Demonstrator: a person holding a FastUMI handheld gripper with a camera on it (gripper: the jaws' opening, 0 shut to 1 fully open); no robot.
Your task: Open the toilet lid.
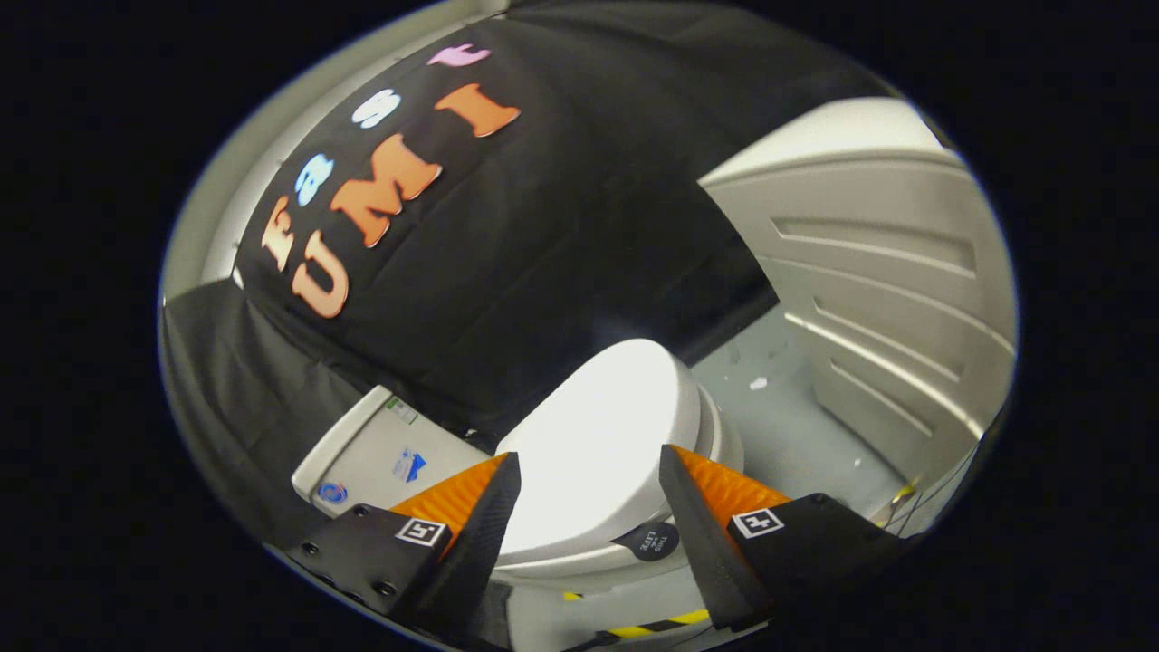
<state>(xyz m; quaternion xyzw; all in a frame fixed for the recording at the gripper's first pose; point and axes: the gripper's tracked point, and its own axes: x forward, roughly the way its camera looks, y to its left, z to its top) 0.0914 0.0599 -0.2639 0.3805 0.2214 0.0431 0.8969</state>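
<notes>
A white toilet stands just ahead of my fingers, seen tilted. Its lid (607, 435) lies down flat over the seat and glares under the light. A small round dark sticker (654, 541) sits on the lid's near rim. The white tank (376, 448) is beside the lid, beyond one finger. My gripper (590, 471) is open, its two fingers spread wide over the lid's near part. Nothing is held between them, and I cannot tell if they touch the lid.
Black cloth hangs behind the toilet. A grey ribbed panel (887, 299) stands beside it across a strip of pale floor (797, 417). Yellow-and-black striped tape (656, 625) runs below the bowl near the fingers.
</notes>
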